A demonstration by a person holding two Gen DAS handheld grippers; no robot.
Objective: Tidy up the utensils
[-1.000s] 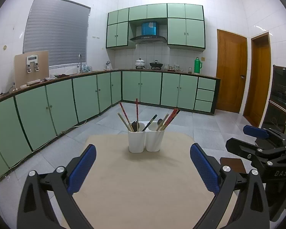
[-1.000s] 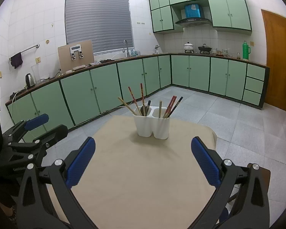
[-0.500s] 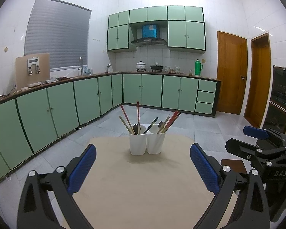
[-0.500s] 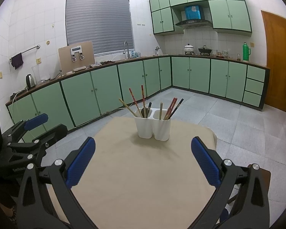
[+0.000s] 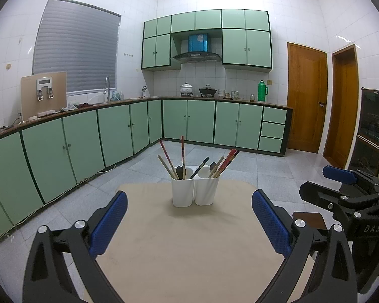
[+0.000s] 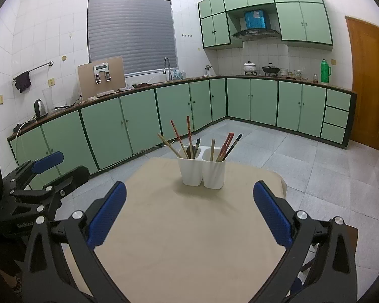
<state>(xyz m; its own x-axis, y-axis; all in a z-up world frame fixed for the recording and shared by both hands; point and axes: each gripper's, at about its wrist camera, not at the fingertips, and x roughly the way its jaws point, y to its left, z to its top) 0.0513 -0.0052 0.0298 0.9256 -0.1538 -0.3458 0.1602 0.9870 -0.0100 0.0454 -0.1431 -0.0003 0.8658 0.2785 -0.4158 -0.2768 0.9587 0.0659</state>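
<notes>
Two white cups stand side by side at the far end of a beige table [image 5: 189, 247] [image 6: 189, 229]. The left cup [image 5: 182, 192] [image 6: 191, 170] holds several chopsticks [image 5: 182, 151] and a dark spoon. In the right cup [image 5: 206, 190] [image 6: 214, 174] lean red and dark chopsticks [image 5: 227, 160] [image 6: 226, 146] and a spoon. My left gripper [image 5: 189, 213] is open, well short of the cups, with nothing between its blue pads. My right gripper [image 6: 189, 210] is open too, and empty. Each gripper shows at the edge of the other's view.
Green cabinets [image 5: 113, 131] run along the left and back walls of the kitchen under a worktop with a sink, pots and a green flask [image 5: 262, 91]. Wooden doors [image 5: 307, 101] stand at the right. Grey tiled floor surrounds the table.
The left wrist view has tilted up a little, so the cups sit lower in it. Both grippers stay open and the cups have not moved.
</notes>
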